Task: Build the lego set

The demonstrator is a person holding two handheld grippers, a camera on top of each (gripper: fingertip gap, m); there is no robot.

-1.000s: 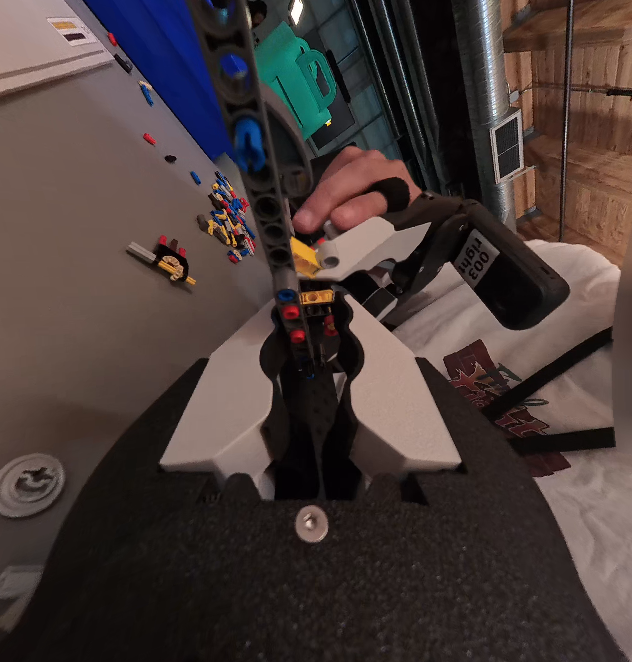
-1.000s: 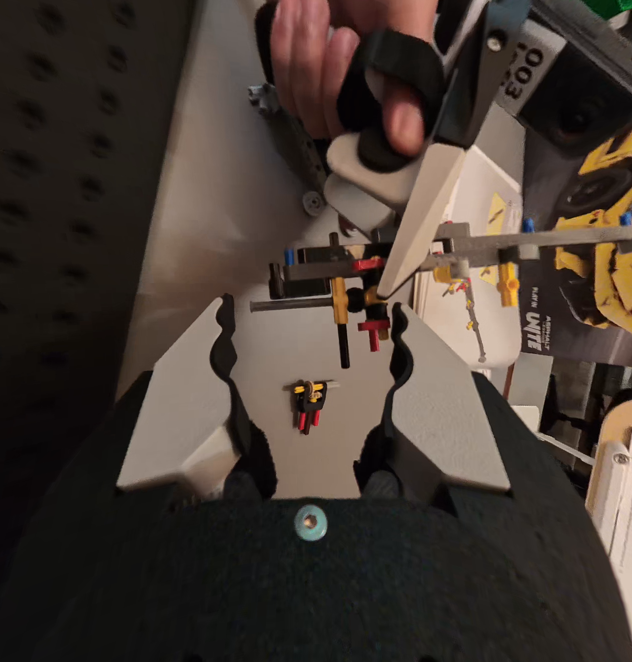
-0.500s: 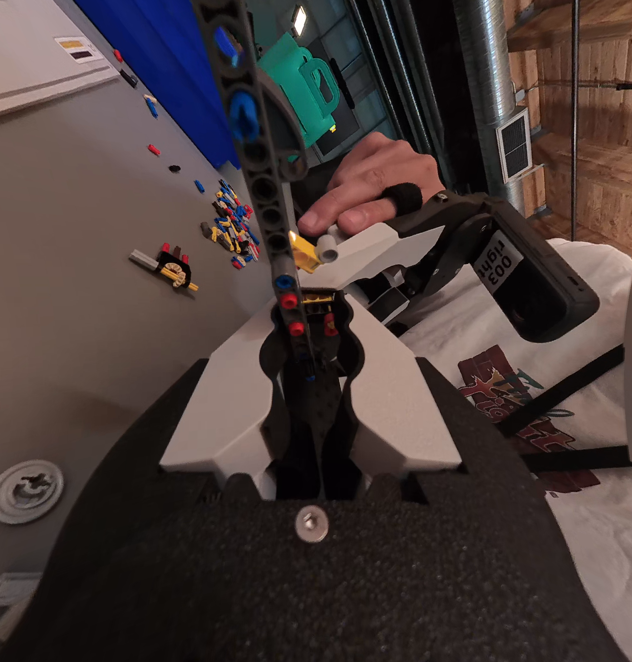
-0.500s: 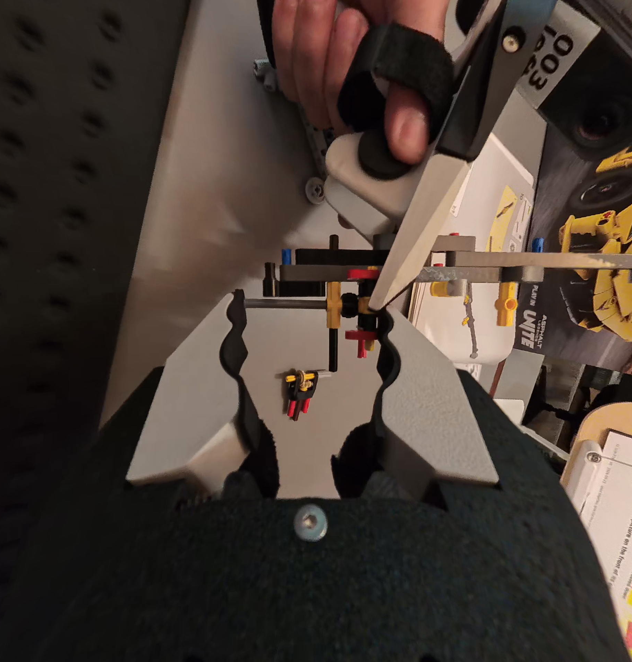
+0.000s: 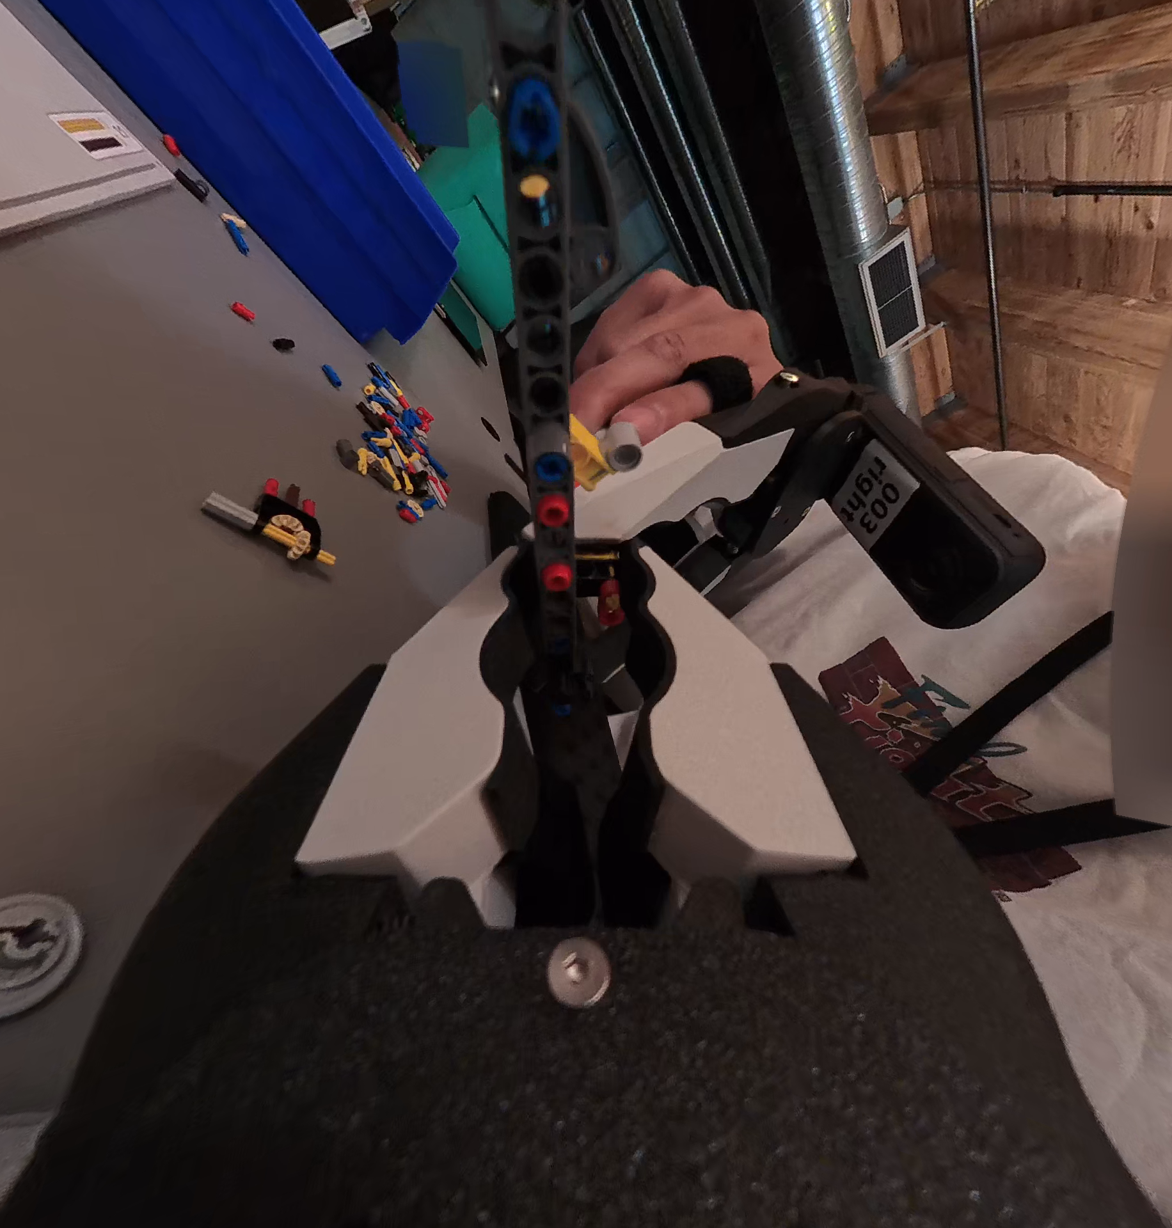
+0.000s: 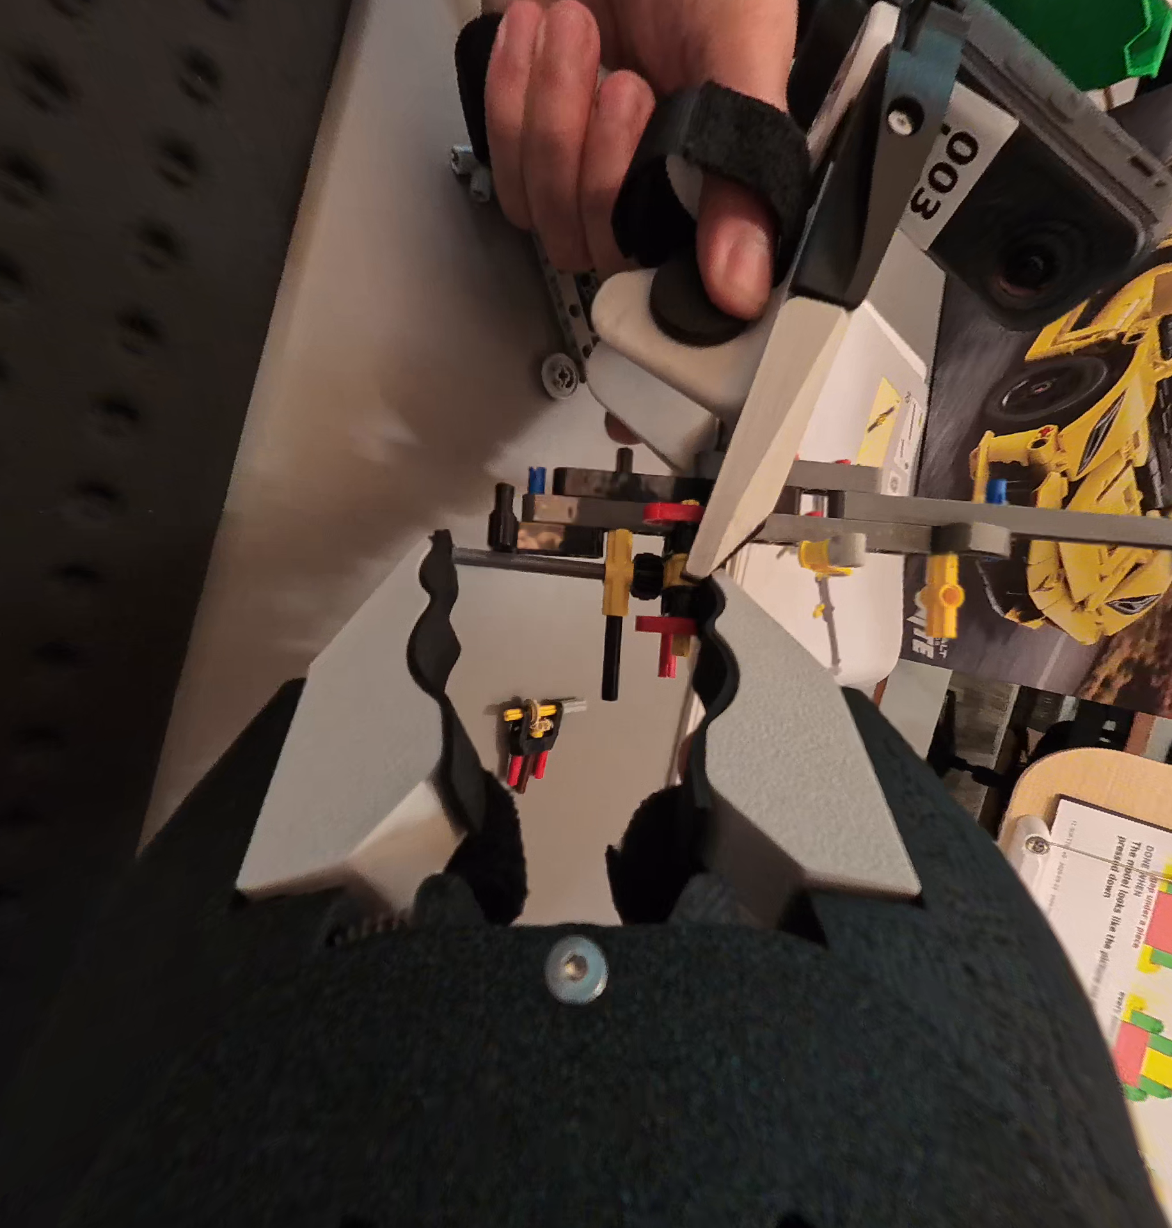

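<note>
Grey table [image 5: 105,598] tilts across the left wrist view, with a blue bin [image 5: 271,166] along its far edge. A white cloth [image 5: 1068,963] with a printed patch lies to the right.

In the right wrist view, the set's box [image 6: 1068,531], showing a yellow car, and a white instruction booklet [image 6: 862,478] lie beyond the build. A printed card [image 6: 1128,930] on a wooden board sits at the lower right.

Left gripper [image 5: 573,565]: jaws nearly closed, clamped on the dark beam assembly [image 5: 543,372], which rises up from between the fingers. Blue and red pins stud the beam's side. In the right wrist view the same assembly [image 6: 836,518] runs crosswise, carrying yellow connectors, a black axle and red pieces.

Right gripper [image 6: 570,565]: jaws spread wide, nothing between them. Its right fingertip [image 6: 709,598] sits at the yellow-and-black cluster on the assembly; contact cannot be told. Seen from the left wrist view, the right gripper [image 5: 670,458] comes in from the right, with a hand [image 5: 670,359] on its grip.

A loose pile of small pins [image 5: 400,445] lies on the table, well apart from the grippers. Nearer, a small black-yellow-red sub-build [image 5: 284,525] lies by itself; the right wrist view shows that sub-build [image 6: 533,731] on the table beneath the open jaws.
</note>
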